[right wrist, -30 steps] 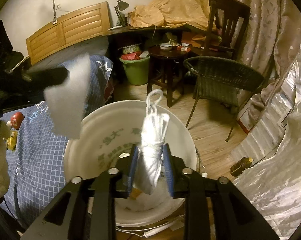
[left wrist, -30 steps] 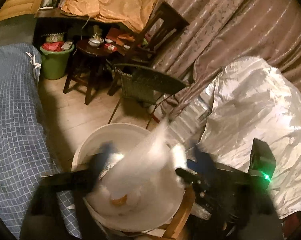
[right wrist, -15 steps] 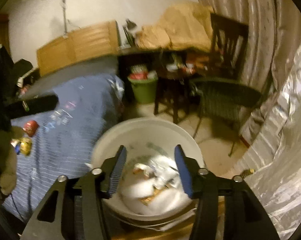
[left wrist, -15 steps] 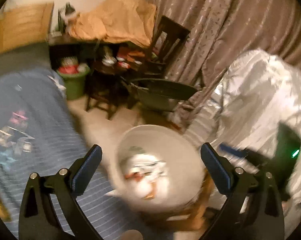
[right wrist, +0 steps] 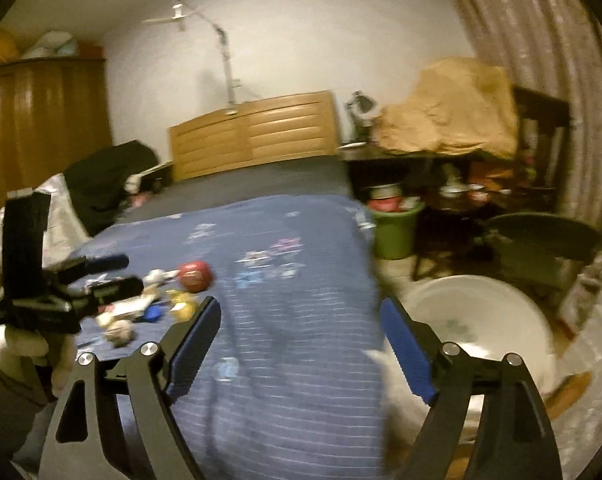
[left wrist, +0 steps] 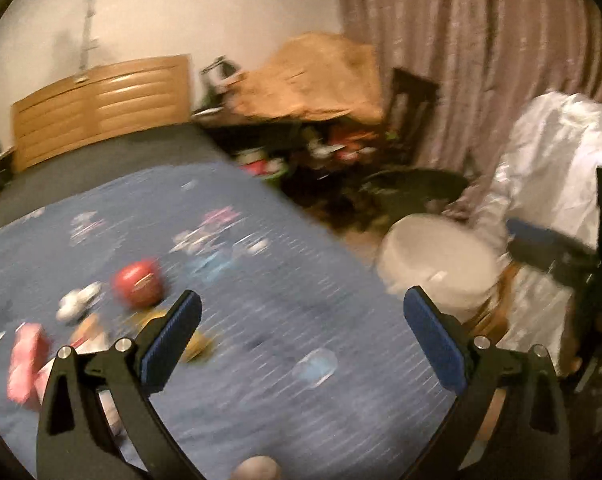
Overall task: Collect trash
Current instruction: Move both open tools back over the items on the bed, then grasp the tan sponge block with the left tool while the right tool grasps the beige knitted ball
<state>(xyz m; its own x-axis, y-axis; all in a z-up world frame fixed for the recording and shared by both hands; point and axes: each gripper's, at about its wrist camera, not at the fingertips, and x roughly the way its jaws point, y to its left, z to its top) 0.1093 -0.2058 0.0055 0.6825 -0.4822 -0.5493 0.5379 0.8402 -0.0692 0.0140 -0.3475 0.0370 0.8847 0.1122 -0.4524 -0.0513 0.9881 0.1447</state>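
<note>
Several pieces of trash lie on the blue bedspread [left wrist: 285, 320]: a red round tin [left wrist: 139, 283], a white scrap [left wrist: 75, 304], a pink wrapper [left wrist: 27, 360] and yellow bits [right wrist: 181, 305]. The white basin [left wrist: 437, 260] that holds dropped trash sits right of the bed on a wooden stool. My left gripper [left wrist: 301, 320] is open and empty above the bedspread, just right of the trash. My right gripper [right wrist: 301, 328] hangs over the bed edge with its jaws opening and nothing between them. The white basin [right wrist: 497, 312] is at its right, the red tin [right wrist: 195, 275] ahead left.
A wooden headboard [right wrist: 253, 132] stands at the far end of the bed. A green bin [right wrist: 393, 228], a dark stool and a wicker chair [right wrist: 541, 240] stand on the floor to the right. Silver sheeting [left wrist: 549, 168] and curtains fill the right side.
Both grippers let their white trash fall into the basin and opened. Both views then swung left from the basin toward the bed and its scattered trash.
</note>
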